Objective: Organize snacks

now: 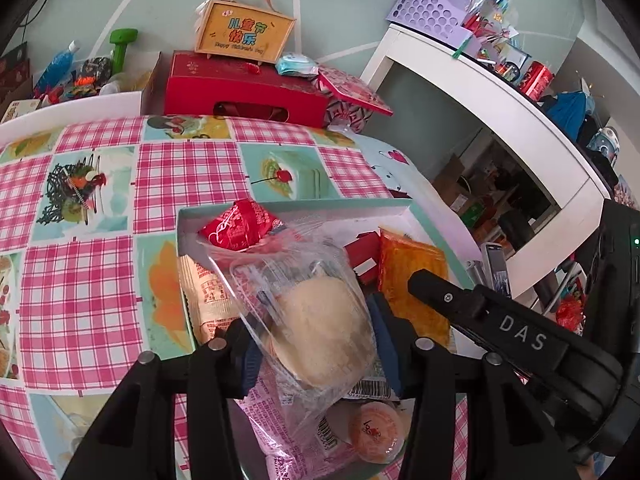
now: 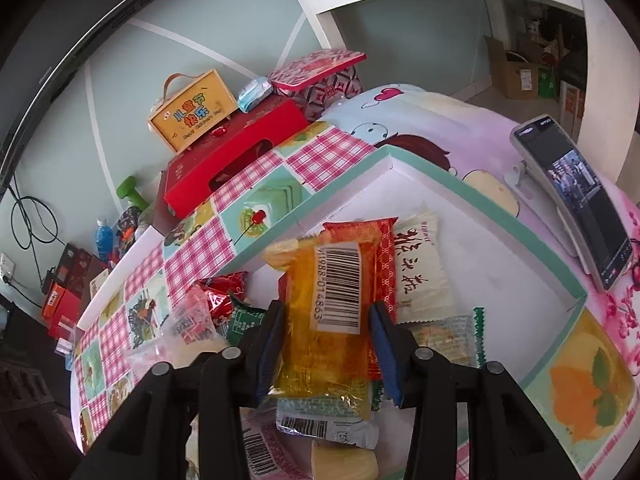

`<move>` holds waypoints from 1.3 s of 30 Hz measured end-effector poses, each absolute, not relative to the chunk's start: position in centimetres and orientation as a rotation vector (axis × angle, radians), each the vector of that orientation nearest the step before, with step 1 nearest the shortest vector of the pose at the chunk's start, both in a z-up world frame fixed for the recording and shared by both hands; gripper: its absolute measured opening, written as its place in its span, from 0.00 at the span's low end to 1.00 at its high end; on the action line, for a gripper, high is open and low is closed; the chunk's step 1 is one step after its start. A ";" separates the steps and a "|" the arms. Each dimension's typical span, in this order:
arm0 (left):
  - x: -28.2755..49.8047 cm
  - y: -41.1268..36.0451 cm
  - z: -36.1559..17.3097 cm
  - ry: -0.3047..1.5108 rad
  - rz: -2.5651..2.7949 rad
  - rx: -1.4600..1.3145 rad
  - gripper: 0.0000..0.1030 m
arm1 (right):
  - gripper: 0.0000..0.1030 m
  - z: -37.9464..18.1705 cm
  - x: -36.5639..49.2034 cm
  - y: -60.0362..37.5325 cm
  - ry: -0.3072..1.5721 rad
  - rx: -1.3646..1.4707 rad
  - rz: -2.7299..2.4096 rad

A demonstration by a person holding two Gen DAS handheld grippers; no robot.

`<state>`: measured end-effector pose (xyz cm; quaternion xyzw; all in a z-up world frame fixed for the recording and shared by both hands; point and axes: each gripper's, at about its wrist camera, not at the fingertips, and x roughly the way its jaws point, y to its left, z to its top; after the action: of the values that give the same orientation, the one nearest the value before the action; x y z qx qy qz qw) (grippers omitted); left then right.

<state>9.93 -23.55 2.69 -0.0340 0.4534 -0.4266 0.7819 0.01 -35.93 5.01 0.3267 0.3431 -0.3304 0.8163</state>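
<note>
my right gripper [image 2: 326, 344]: jaws flank the orange packet [image 2: 328, 320], grip loosening | packet's long axis runs along my fingers, over the tray [image 2: 492, 208] | my left gripper [image 1: 316, 344]: clamped on the bun bag [image 1: 320, 320], above tray's near end

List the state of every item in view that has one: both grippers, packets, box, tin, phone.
Left gripper: shut on the clear plastic bag with a pale round bun.
Right gripper: orange-yellow packet with a barcode label between its pads, contact unclear.
Shallow white box with mint-green rim: lidless, part-filled with snacks.
Red patterned tin: lid ajar, tilted.
Grey phone on a stand: screen lit.
</note>
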 end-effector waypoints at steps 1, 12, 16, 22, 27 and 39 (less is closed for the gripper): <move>10.0 -23.5 2.7 0.982 -0.923 -0.078 0.54 | 0.58 5.0 0.0 -36.0 0.733 0.700 -0.707; 10.2 -21.0 4.1 1.006 -0.877 -0.122 0.81 | 0.87 5.4 -0.4 -36.4 0.750 0.679 -0.750; 10.6 -18.8 5.4 0.977 -0.752 -0.090 0.81 | 1.00 5.9 0.0 -35.6 0.761 0.607 -0.757; 11.3 -15.3 5.8 0.865 -0.414 0.090 0.82 | 1.00 6.6 0.6 -33.6 0.754 0.543 -0.707; 12.3 -12.5 5.0 0.868 -0.256 0.155 0.82 | 1.00 6.9 1.4 -31.5 0.772 0.489 -0.671; 10.8 -9.8 1.8 1.019 -0.198 0.165 0.82 | 1.00 6.2 1.3 -25.7 0.853 0.315 -0.617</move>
<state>10.77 -9.78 1.82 0.0789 0.4862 -0.0943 0.8651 1.35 -25.65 6.21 0.1496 0.4052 -0.2931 0.8530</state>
